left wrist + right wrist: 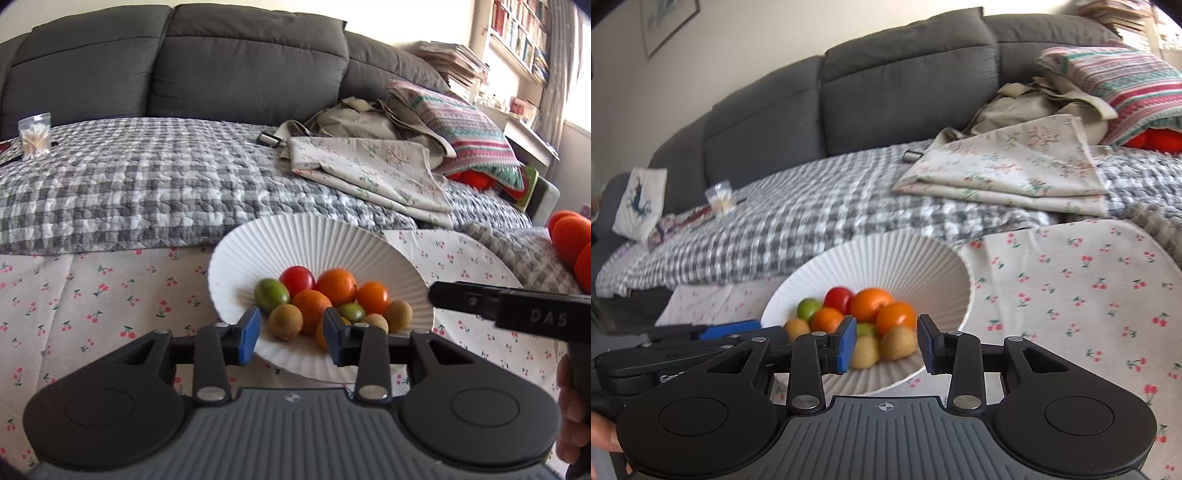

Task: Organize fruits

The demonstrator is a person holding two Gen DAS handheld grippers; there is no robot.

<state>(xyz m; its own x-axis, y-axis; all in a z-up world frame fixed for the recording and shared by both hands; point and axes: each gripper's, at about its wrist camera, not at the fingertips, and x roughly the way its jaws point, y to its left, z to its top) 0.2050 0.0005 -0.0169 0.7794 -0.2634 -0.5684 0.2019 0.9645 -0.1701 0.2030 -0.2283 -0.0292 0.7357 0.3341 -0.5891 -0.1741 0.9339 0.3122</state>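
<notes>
- 2 grippers hover at the near rim of a white ribbed bowl (332,240), both partly open w/ nothing between the pads.
- Left gripper (291,334) at bowl's 6 o'clock; right gripper (886,341) beside it.
- Fruits (325,299) piled in bowl's middle: oranges, 1 red, 2 green, sev. brown.
- Bowl sits on cherry-print cloth (1071,288); grey sofa (240,62) at 12 o'clock.
</notes>
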